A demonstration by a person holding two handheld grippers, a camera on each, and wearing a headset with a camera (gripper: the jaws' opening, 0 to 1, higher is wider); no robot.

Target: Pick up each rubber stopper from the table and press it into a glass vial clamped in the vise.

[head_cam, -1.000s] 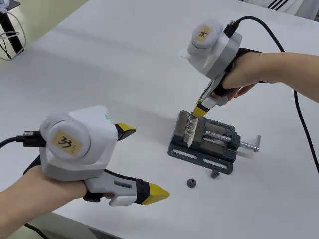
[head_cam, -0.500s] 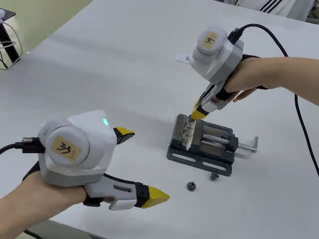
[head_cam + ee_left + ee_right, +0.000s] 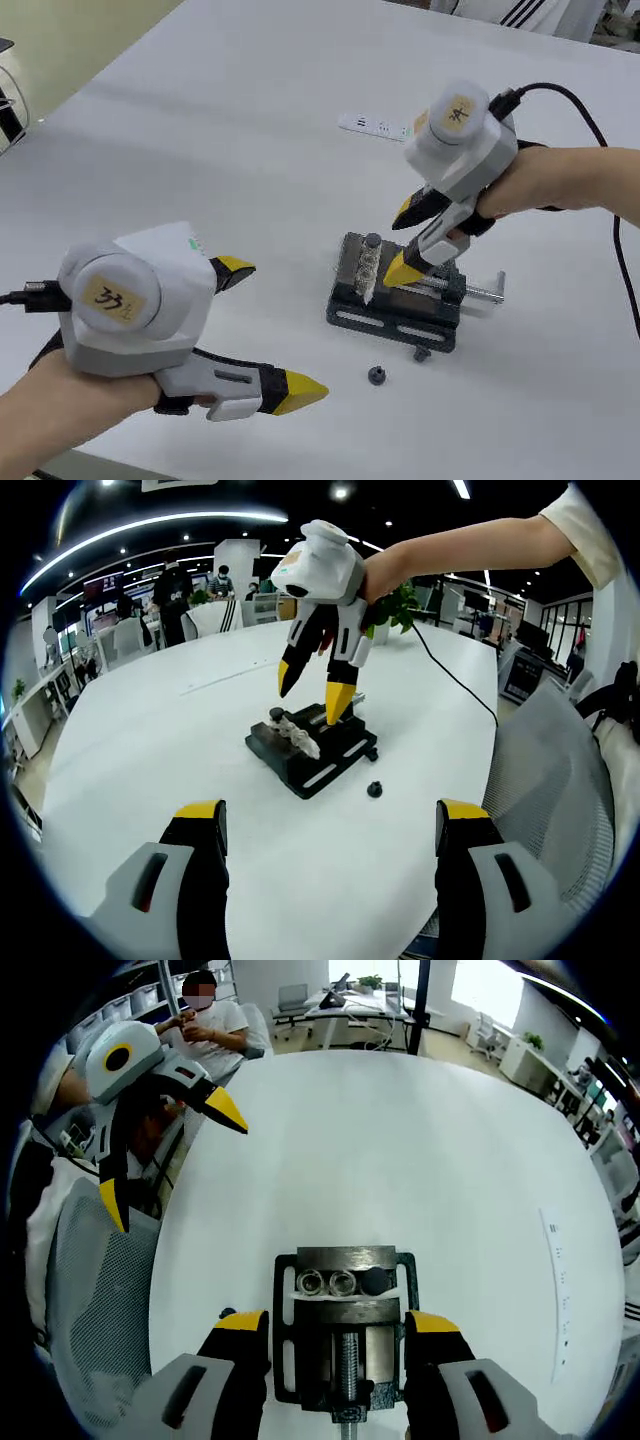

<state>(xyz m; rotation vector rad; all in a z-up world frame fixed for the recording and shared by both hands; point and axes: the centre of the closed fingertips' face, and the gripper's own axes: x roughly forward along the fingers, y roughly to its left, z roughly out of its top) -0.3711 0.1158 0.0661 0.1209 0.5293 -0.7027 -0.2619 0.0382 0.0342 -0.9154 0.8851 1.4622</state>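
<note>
The dark vise [image 3: 395, 300] clamps a row of glass vials [image 3: 366, 270]. In the right gripper view two vials [image 3: 327, 1282] are unplugged and the third carries a dark rubber stopper [image 3: 374, 1281], which also shows at the far end of the row [image 3: 372, 241]. My right gripper [image 3: 404, 242] hovers open just over the vise [image 3: 345, 1360], holding nothing, its own view looking down between its tips [image 3: 336, 1325]. One loose stopper [image 3: 377, 375] lies on the table in front of the vise [image 3: 310, 745], and again [image 3: 374, 789]. My left gripper [image 3: 270, 328] is open and empty at the near left [image 3: 330, 812].
A second small dark piece [image 3: 421, 353] lies by the vise's front edge. A white power strip [image 3: 375, 126] lies farther back on the white table [image 3: 200, 130]. The vise's screw handle [image 3: 485, 291] sticks out to the right. People and chairs are beyond the table.
The right gripper, shut with its tips on the vial tops before, has opened and drawn back to the right. A stopper now sits in the end vial. The left gripper has barely moved.
</note>
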